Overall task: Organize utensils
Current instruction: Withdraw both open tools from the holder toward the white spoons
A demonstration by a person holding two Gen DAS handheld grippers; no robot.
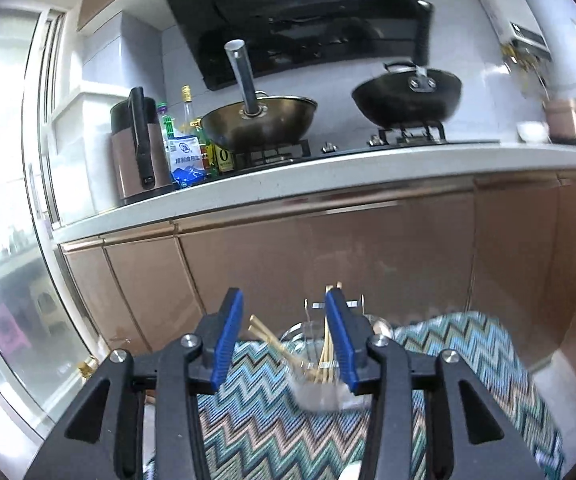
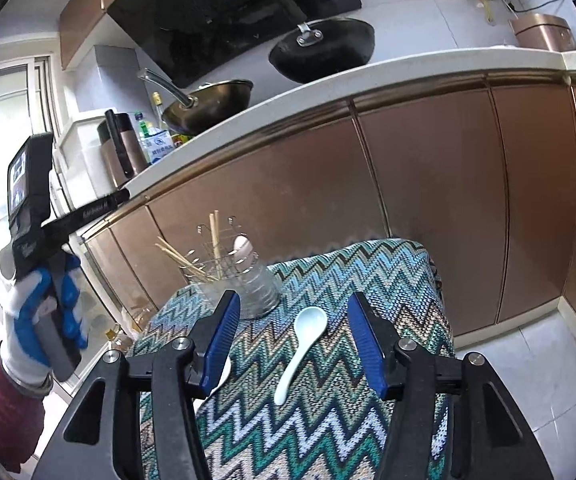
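**Utensil sort: partly done**

Right gripper (image 2: pixel 294 344) jaws apart, empty, over white spoon (image 2: pixel 302 350) on zigzag cloth (image 2: pixel 368 280). Left gripper (image 1: pixel 284 340) likewise empty. Far holder (image 2: pixel 224 276) has chopsticks (image 2: pixel 216 236), apparently one spoon. Spoons remain.

On the cloth-covered desk (image 2: pixel 328 412), a glass jar (image 2: pixel 258 288) and wire holder (image 2: pixel 216 256) with chopsticks (image 2: pixel 178 258) stand at the far left corner. A spoon (image 2: pixel 300 350) lies mid-desk, another spoon (image 2: pixel 218 380) at the left edge.
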